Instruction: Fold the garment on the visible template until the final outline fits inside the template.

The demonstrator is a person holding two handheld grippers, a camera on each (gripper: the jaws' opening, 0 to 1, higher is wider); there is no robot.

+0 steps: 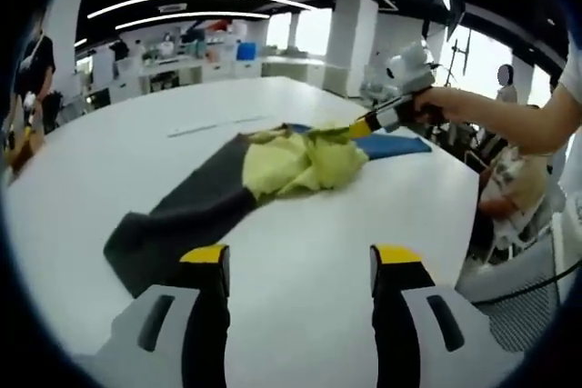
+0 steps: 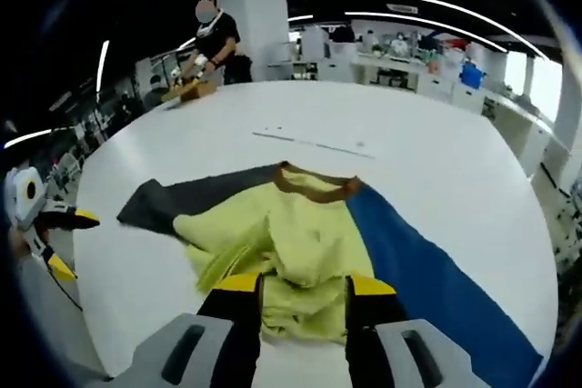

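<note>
Garment [image 2: 309,252], yellow body bunched, grey and blue sleeves spread, lies on white worktop [image 1: 300,252]. Right gripper [image 2: 303,284] at yellow hem, jaws apparently pinching cloth. Left gripper [image 1: 300,259] parted, empty; grey sleeve [image 1: 182,220] just ahead, running away toward far right. Template unclear.

garment's [image 2: 309,252] near edge hidden behind right gripper's [image 2: 303,293] fingers.
</note>
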